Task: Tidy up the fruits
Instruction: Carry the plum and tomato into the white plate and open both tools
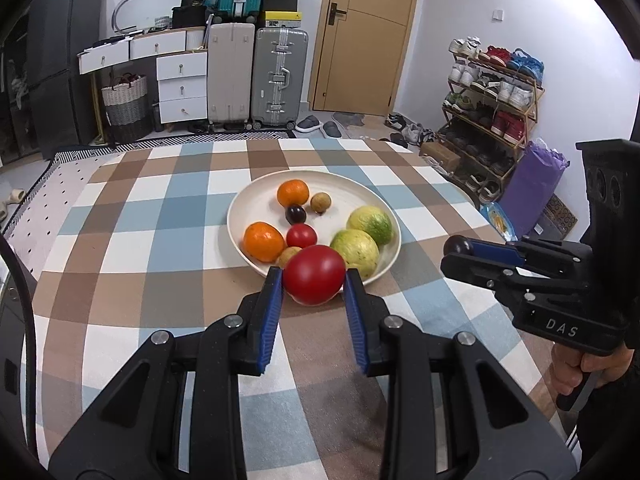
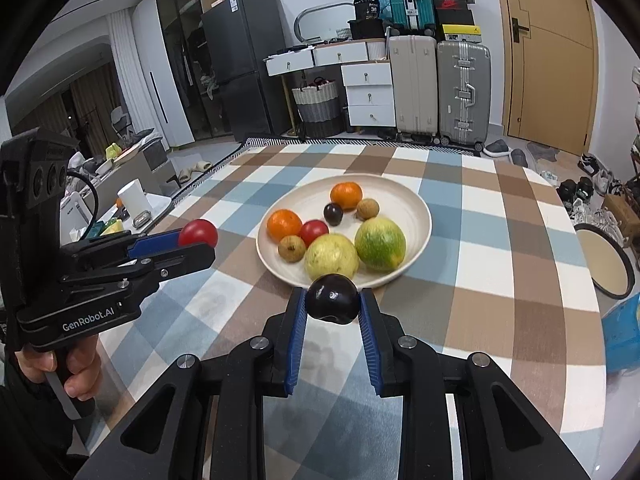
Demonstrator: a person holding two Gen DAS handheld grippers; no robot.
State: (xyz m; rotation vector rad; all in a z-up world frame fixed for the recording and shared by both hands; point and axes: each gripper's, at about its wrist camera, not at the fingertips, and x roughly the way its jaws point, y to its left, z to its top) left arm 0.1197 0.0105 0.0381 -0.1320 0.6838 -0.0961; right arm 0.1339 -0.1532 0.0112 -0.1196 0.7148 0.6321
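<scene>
Left gripper (image 1: 314, 280) fingers clamped on red tomato (image 1: 314, 275), right gripper (image 2: 333, 300) on dark plum (image 2: 333, 299). Fruit plate (image 1: 256, 196) seen just beyond fingertips on checked desk (image 1: 160, 216); suitcases (image 1: 280, 76), door (image 1: 364, 36) behind.

Your left gripper (image 1: 314, 280) and right gripper (image 2: 333, 300) are black with blue ribbed pads and silver round screws. White lettering marks their sides.

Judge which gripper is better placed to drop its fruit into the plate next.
Left, narrowly. The left gripper holds its red tomato right at the near rim of the plate. The right gripper, shut on a dark plum, sits off the plate's right side and looks slightly farther out.
</scene>
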